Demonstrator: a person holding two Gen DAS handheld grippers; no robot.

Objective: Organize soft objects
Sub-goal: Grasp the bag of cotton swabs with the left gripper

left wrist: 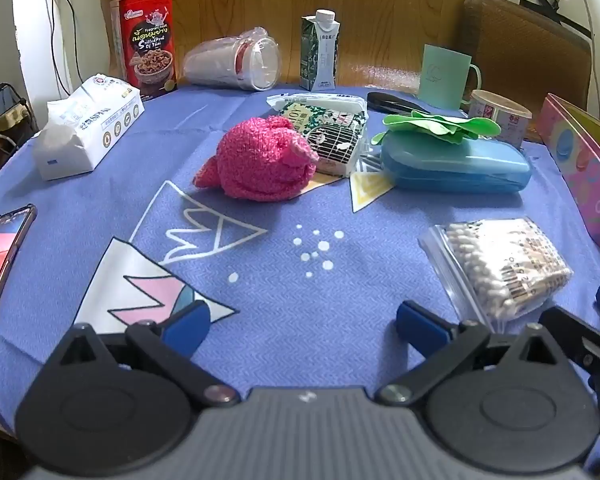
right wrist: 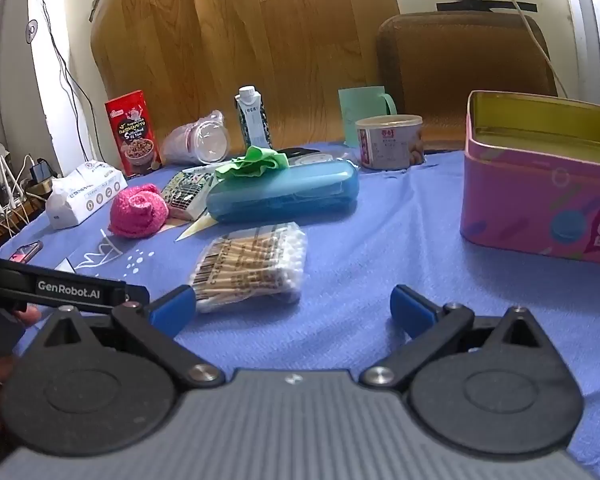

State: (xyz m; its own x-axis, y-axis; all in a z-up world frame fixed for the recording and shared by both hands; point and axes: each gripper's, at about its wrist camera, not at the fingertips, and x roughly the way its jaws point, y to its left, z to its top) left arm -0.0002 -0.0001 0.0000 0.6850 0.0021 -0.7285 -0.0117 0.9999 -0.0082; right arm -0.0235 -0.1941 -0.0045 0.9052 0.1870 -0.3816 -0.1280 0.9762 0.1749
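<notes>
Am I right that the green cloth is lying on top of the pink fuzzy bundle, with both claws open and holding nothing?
Not quite. The green cloth lies on top of the blue case, not on the pink fuzzy bundle, which sits apart to the left; the left wrist view shows it. The rest holds: the left claw and right claw are open and holding nothing.

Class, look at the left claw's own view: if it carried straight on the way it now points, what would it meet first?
Probably the bare blue tablecloth, since the open left claw tilts downward. The pink knitted bundle lies further along; depth is unclear.
</notes>
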